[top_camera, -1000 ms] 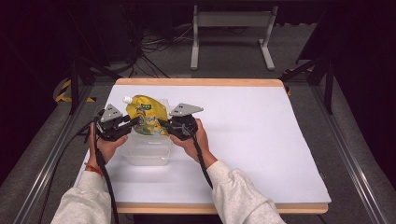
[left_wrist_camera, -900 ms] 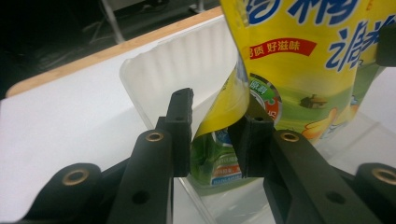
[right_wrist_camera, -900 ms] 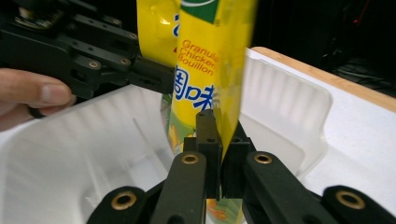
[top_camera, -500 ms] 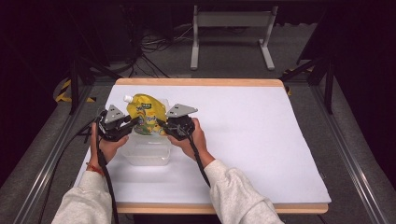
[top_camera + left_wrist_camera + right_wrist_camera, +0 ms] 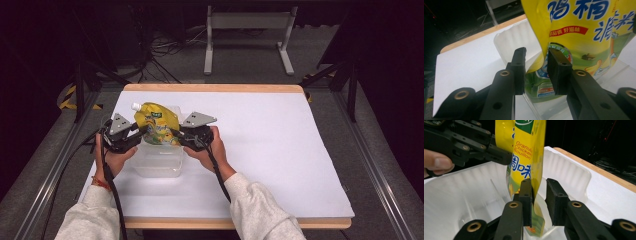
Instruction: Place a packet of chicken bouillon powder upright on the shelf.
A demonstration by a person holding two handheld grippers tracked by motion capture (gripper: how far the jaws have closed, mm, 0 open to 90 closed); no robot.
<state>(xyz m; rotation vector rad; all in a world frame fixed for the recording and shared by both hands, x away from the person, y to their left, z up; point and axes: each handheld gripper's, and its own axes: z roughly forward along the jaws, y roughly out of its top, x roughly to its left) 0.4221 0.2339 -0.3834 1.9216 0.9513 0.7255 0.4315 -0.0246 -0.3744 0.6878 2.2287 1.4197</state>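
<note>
**Bouillon pouch between both grippers, over the clear tub**

High view: white-covered table (image 5: 260, 150) with a wooden edge. A clear plastic tub (image 5: 157, 167) sits at the left part of the sheet. A yellow chicken-bouillon pouch (image 5: 156, 126) with a white screw cap (image 5: 135, 106) at its upper left corner stands tilted over the far half of the tub. The left gripper (image 5: 134, 134) comes at the pouch from the left, the right gripper (image 5: 179, 136) from the right; each is held in a hand with a light grey sleeve (image 5: 257, 210) behind it.

Left gripper view: the left gripper (image 5: 536, 71) has its jaws parted. The pouch (image 5: 584, 32) hangs in front, its lower left edge lying in the gap; the right jaw overlaps the printed face, the left jaw stands clear of it. Looks released, though contact with the right pad is hard to judge from this angle. The tub (image 5: 511, 40) rim lies behind and below.

Right gripper view: the right gripper (image 5: 540, 195) is also parted. The pouch (image 5: 526, 157) edge hangs upright between the jaws, against the left pad, apart from the right one; its bottom corner dips into the tub (image 5: 566, 170). The other gripper (image 5: 496, 153) reaches the pouch from the upper left, a thumb (image 5: 436, 163) behind it.
</note>
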